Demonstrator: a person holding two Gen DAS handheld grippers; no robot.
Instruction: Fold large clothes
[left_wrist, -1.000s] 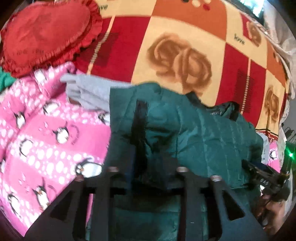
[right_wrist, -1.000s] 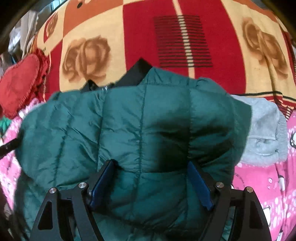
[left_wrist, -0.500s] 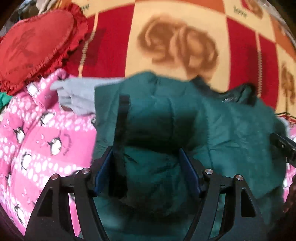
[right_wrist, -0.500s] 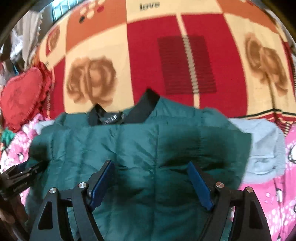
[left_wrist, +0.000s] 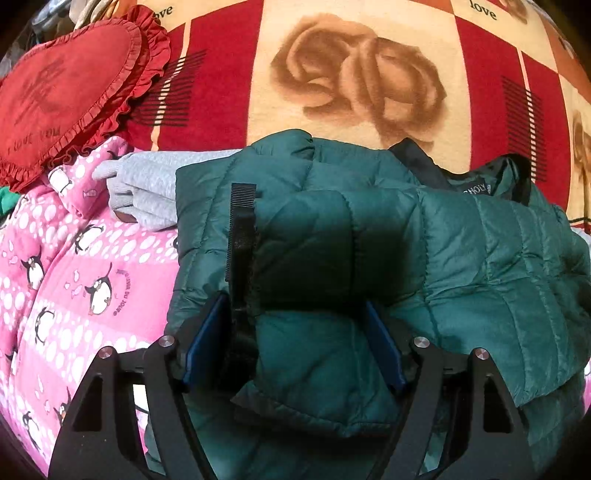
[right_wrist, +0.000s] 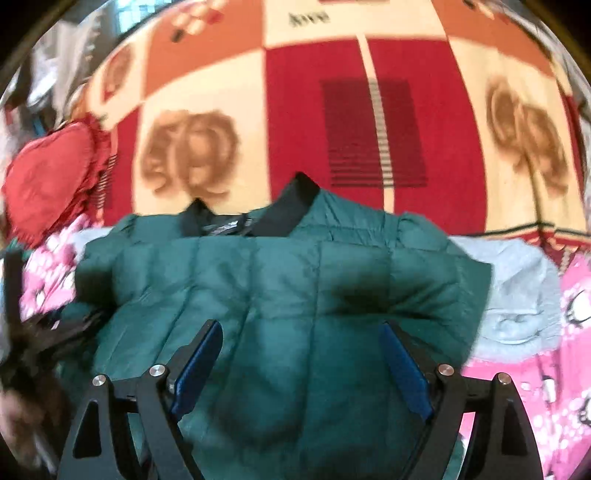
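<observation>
Where the bed serves as the work surface, its covering is entered first: blanket (left_wrist: 221, 92), plush, checked in red, cream and orange, printed with brown roses and the word "love"; it fills the far half of both wrist views.

Item: pink penguin-print garment (left_wrist: 74, 280), spread flat on the blanket, showing on both sides of the jacket.

Item: green quilted jacket (left_wrist: 461, 258), the task's thing, lying folded over itself on the pink garment and on a grey one. Black collar (right_wrist: 295, 206) turned to the far side. Long axis of the bundle runs crosswise to both grippers, so each hand faces one end of the near edge.

Item: grey knit garment (right_wrist: 517, 295), partly under the jacket, showing at both ends.

Item: red heart-shaped frilled cushion (left_wrist: 66, 88), far left, apart from the jacket.

Item: left gripper (left_wrist: 295, 350), jaws spread, having just been opening; a puffed fold of the jacket sits between the blue pads, seemingly released rather than pinched. A black cuff strip (left_wrist: 242, 236) stands beside its left pad.

Item: right gripper (right_wrist: 299, 369), jaws spread and just widened, astride the jacket's surface; pads not visibly pressing.

Room: only dim clutter at the far left margins; not legible.
</observation>
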